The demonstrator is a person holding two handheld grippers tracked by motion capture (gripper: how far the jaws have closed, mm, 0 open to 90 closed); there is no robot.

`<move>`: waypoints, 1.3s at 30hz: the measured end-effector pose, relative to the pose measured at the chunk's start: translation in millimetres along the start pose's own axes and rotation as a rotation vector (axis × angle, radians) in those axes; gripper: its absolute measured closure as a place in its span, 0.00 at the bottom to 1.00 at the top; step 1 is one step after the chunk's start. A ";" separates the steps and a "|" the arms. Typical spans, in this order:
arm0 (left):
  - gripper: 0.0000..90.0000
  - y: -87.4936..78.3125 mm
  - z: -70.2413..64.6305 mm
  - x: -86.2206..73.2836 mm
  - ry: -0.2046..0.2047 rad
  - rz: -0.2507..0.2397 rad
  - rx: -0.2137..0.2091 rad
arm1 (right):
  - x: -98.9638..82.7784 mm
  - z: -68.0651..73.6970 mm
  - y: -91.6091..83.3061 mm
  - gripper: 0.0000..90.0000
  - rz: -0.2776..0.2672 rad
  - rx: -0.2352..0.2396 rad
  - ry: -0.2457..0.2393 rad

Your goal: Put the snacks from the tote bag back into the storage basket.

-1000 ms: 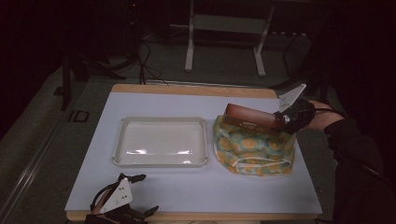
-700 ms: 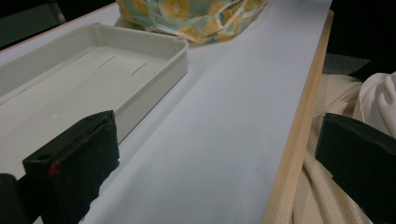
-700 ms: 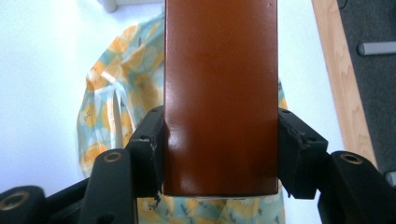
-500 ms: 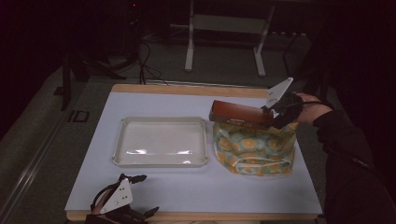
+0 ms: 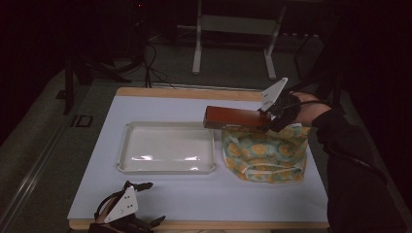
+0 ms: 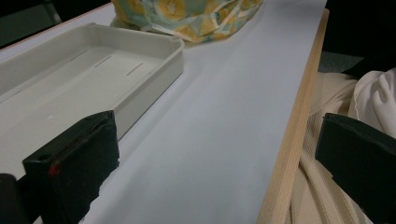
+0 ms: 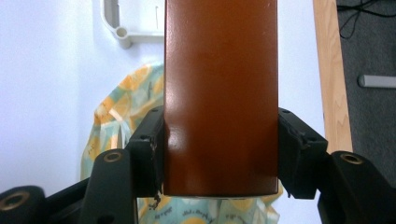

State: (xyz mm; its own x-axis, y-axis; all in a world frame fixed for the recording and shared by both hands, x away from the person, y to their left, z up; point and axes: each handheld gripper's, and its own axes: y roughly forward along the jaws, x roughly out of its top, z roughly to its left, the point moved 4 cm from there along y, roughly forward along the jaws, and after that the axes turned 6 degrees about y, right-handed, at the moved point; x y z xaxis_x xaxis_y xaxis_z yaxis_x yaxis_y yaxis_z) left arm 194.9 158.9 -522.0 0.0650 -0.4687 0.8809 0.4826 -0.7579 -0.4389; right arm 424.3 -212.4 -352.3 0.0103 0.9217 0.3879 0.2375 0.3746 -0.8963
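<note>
Table (image 5: 194, 204): a pale blue-white top with a light wooden edge, seen from above in the high view; dark floor and metal stand legs lie beyond it.

Tray (image 5: 166, 147): a shallow, off-white plastic tray with rounded corners, lying left of centre on the table and holding nothing. In the left gripper view its near wall (image 6: 154, 79) runs just beside the left-hand jaw.

Fabric bag (image 5: 265, 155): a soft bag printed with orange slices on pale green, lying just right of the tray, a white drawstring at its near side.

Box (image 5: 235, 118): a long reddish-brown box, held roughly level in the air above the bag's far edge, its free end reaching toward the tray. In the right gripper view the box (image 7: 219, 93) runs straight away from the camera.

Right gripper (image 5: 269, 116): jaws clamped on the two sides of the box's near end, pads (image 7: 150, 149) pressed flat against it.

Left gripper (image 5: 127, 221): low at the table's near edge, jaws spread wide with nothing between them.
</note>
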 end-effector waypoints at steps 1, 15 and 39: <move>0.00 0.0 -0.1 0.0 0.000 -0.001 0.000 | 2.5 0.8 1.2 0.48 0.002 0.001 -0.007; 0.00 -0.5 -1.0 0.2 0.002 -0.005 -0.005 | 37.5 7.1 19.2 0.48 -0.001 0.031 -0.077; 0.00 -1.5 -3.0 0.5 0.010 -0.009 -0.018 | 100.9 27.7 53.3 0.48 -0.057 0.092 -0.197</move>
State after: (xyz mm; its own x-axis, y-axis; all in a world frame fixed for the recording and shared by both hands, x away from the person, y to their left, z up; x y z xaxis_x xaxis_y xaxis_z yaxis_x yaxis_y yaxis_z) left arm 191.6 158.4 -521.5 0.0519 -0.4665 0.8830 0.4670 -0.7702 -0.4344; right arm 411.1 -96.6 -366.9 -0.1928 0.8972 0.3972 0.1429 0.4262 -0.8933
